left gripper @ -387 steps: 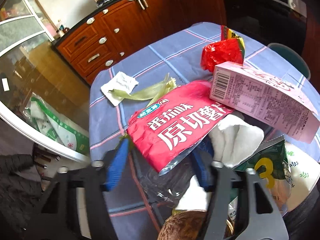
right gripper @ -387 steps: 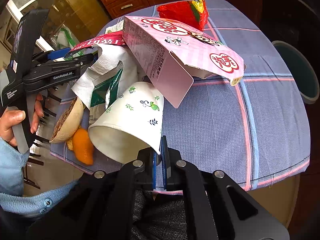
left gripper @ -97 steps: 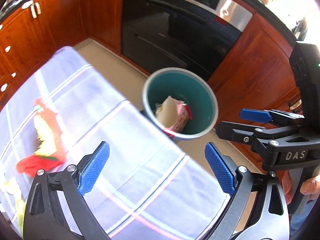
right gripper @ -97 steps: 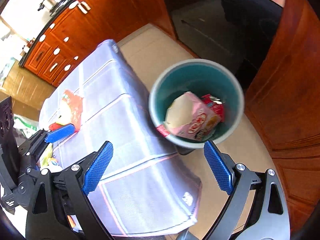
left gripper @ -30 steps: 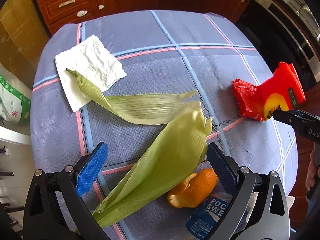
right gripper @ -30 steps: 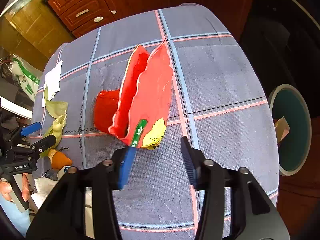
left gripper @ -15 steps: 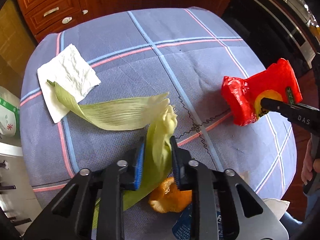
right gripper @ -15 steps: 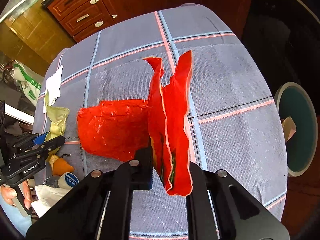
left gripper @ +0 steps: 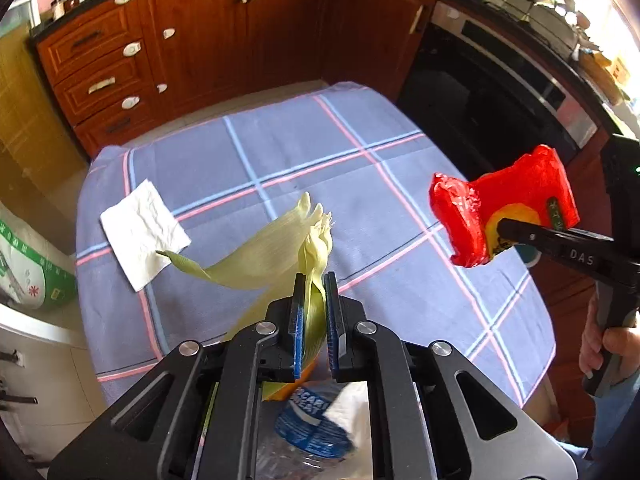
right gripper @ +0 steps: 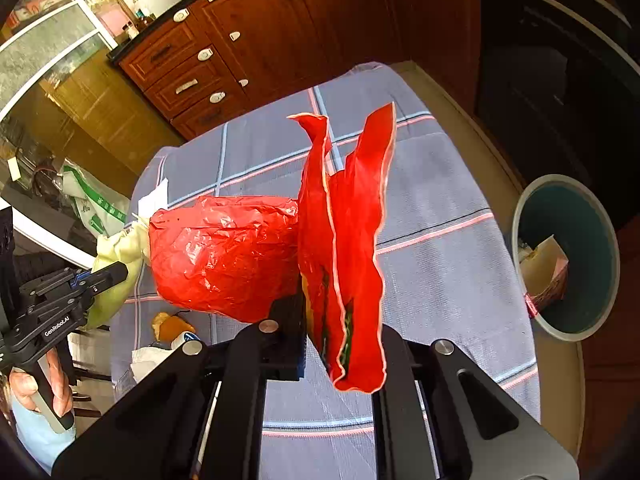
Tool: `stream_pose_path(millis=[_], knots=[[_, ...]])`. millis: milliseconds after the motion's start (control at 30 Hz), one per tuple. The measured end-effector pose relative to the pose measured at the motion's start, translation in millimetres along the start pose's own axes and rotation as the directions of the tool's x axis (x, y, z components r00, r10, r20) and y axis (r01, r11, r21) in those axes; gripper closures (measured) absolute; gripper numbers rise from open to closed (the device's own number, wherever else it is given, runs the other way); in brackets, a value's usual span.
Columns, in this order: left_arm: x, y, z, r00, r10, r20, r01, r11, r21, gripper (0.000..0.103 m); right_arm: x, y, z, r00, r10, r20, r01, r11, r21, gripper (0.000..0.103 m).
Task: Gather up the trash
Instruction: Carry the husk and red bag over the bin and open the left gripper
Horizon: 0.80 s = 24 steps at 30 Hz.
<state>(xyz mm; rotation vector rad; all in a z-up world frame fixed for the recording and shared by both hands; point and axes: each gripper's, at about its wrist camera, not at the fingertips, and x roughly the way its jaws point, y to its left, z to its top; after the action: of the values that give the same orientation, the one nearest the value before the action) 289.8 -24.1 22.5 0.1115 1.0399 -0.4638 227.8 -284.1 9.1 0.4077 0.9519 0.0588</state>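
STATUS: you are gripping corn husks (left gripper: 276, 248) in the left gripper (left gripper: 312, 312) jaws, which have just been closing | red snack bag (right gripper: 256, 256) clamped in right gripper (right gripper: 340, 336) | LEFT: napkin (left gripper: 140, 228), orange peel (right gripper: 170, 326), bottle (left gripper: 312, 420) lying on desk (left gripper: 360, 152); bin (right gripper: 568, 256) waiting.

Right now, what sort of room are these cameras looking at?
Most likely a home kitchen: wooden cabinets with drawers, a built-in oven, and a table under a checked tablecloth with a teal trash bin beside it.

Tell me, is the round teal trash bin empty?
Not empty. The round teal trash bin beside the table holds a pink carton.
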Motion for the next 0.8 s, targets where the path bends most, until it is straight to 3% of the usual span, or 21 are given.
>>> stream_pose_path(millis=[200,400,600,800], knots=[[-23.0,-59.6,24.1,0.995,-0.083,0.047,0.079,0.994,0.080,0.093,-47.0,-39.4,-6.4,0.996,0.012,0.085,-0.018,0.998,0.061,0.095],[-22.0,-144.0,49.2,0.986,-0.159,0.045,0.148,0.970,0.193,0.093,-88.8,-104.6,-14.5,0.986,-0.034,0.166,0.006,0.986,0.166,0.095],[6.4,-238.9,66.9,0.974,-0.228,-0.009,0.220,0.931,0.290,0.093,-119.8,-183.1,-27.3,0.973,-0.116,0.198,0.057,0.959,0.279,0.095],[52.0,-315.0,72.1,0.962,-0.255,-0.097,0.273,0.894,0.355,0.093,-124.3,-248.8,-37.4,0.971,-0.164,0.172,0.092,0.927,0.364,0.095]])
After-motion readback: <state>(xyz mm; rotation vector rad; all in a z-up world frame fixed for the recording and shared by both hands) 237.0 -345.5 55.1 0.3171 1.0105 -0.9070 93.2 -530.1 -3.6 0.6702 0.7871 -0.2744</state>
